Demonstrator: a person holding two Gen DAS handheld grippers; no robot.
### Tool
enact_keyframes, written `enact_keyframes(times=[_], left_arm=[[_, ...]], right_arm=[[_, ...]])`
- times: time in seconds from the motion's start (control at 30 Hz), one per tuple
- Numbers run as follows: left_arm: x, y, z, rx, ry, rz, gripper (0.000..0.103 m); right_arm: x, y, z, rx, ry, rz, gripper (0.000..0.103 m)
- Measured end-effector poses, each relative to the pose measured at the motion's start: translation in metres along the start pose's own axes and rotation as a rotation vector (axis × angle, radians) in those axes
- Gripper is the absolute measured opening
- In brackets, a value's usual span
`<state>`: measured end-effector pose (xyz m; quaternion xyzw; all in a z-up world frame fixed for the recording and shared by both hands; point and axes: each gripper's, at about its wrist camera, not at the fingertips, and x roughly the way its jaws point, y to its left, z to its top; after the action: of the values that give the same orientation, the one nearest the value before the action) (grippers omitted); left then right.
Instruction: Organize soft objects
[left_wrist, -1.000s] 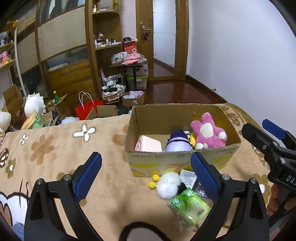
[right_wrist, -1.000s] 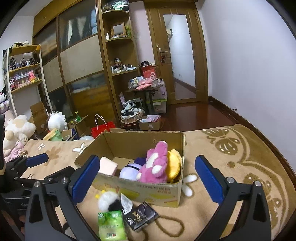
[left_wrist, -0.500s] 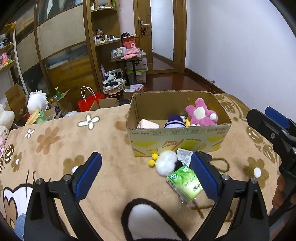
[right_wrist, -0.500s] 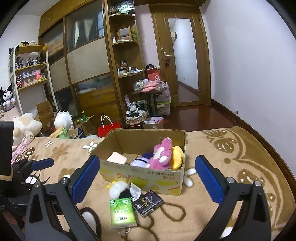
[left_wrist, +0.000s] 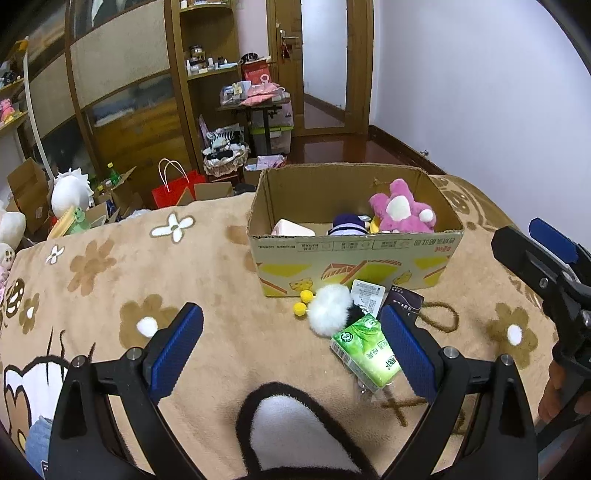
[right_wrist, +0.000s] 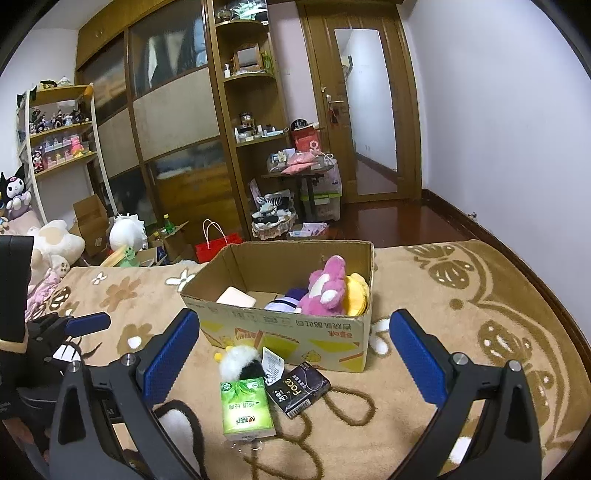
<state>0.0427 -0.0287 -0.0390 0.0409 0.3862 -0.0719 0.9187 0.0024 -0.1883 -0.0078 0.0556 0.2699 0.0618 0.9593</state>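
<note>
A cardboard box (left_wrist: 354, 254) (right_wrist: 280, 328) stands on the brown flower-patterned blanket and holds a pink plush (left_wrist: 400, 208) (right_wrist: 327, 286), a purple-capped toy (left_wrist: 347, 224), a yellow plush (right_wrist: 356, 293) and a pale pink block (left_wrist: 291, 228). In front of the box lie a white-and-black fluffy toy with yellow pompoms (left_wrist: 328, 310) (right_wrist: 240, 360), a green tissue pack (left_wrist: 367, 350) (right_wrist: 245, 410) and a black packet (right_wrist: 298, 387). My left gripper (left_wrist: 291, 350) is open and empty, short of these items. My right gripper (right_wrist: 295, 358) is open and empty, above them.
The right gripper shows at the right edge of the left wrist view (left_wrist: 546, 273); the left one at the left edge of the right wrist view (right_wrist: 55, 332). Beyond the blanket are wardrobes, shelves, a red bag (left_wrist: 173, 188), cartons and plush toys (right_wrist: 55, 240).
Both grippers have drawn back and up from the box, so it now looks smaller and farther. The objects on the blanket have not moved.
</note>
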Motion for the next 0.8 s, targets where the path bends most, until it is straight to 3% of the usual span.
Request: enact_keyframes(times=[0.8], left_arm=[[0.058,-0.023,-0.004,0.029,0.155,-0.076,0.096]], right_arm=[[0.062,-0.029,-0.018,0.120,0.122,0.015,0.103]])
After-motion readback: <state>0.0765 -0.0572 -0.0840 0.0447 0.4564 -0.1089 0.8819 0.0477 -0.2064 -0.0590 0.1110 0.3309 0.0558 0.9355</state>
